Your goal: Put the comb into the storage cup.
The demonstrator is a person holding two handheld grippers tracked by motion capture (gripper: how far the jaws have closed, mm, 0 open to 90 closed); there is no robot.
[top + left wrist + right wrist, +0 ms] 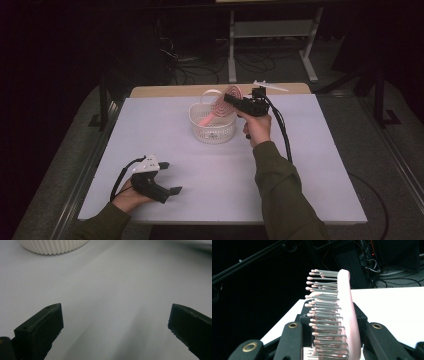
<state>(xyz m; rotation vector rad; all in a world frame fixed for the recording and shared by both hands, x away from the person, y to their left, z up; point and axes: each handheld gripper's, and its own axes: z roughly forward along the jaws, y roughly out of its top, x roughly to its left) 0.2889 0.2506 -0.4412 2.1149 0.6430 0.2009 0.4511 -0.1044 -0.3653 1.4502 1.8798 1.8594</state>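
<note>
A pink hairbrush (230, 96) with grey bristles hangs over the white ribbed basket (215, 132), its handle slanting down into the basket. My right gripper (231, 100) is shut on the brush head, above the basket's right rim. In the right gripper view the hairbrush (347, 315) stands edge-on in the right gripper (333, 323), bristles pointing left. My left gripper (171, 177) rests low at the table's near left, open with nothing in it. The left gripper view has the left gripper (115, 315) over bare white table, with the basket (52, 246) far ahead.
A thin white object (270, 86) lies at the table's far edge behind the right gripper. The white tabletop (210, 175) has free room between the two hands. Cables and a white table frame (272, 30) stand on the dark floor beyond.
</note>
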